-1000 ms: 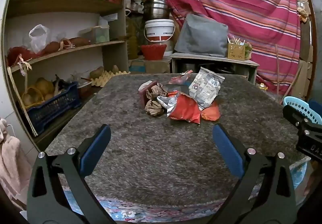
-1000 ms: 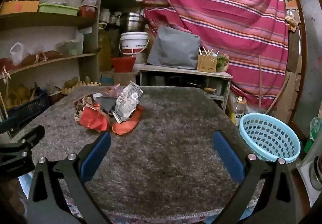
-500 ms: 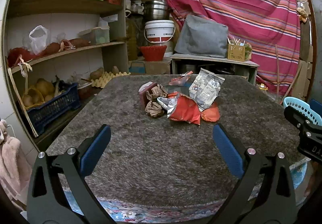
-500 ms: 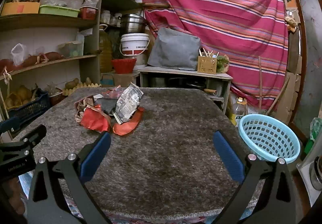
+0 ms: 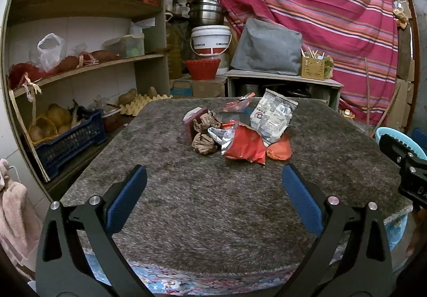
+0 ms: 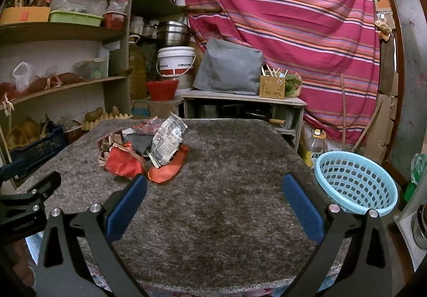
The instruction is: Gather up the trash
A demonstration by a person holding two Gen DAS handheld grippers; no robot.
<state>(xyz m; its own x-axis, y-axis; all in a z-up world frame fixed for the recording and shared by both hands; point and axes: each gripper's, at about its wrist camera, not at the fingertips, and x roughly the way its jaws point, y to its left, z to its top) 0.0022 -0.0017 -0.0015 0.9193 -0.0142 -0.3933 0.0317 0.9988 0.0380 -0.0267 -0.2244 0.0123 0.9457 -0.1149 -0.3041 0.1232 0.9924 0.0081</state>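
While sitting mid-table on the grey shaggy mat (image 5: 186, 203), trash pile (image 5: 240, 131) spreads mostly side to side across the left wrist view. Red foil chip bag (image 5: 244, 146) up front, torn silver mouth aimed left toward the crumpled brown paper wads (image 5: 204, 143). White printed packet (image 5: 272, 118) propped up on end behind, long axis near vertical, leaning a bit right. Orange wrapper (image 5: 279, 150) flat at the right end.

Left gripper (image 5: 213, 184) spread wide, pinching nothing, touching nothing, hovering over the near edge with the pile straight ahead, roughly centred between the blue pads (image 5: 125, 202) but well beyond the tips.

Right gripper (image 6: 213, 186) just as wide open, also empty. From there, pile (image 6: 144, 150) off to the front-left, orange wrapper (image 6: 166, 170) just past the left pad tip. Light blue basket (image 6: 355, 182) off the table's right side, near the right finger, not touching.
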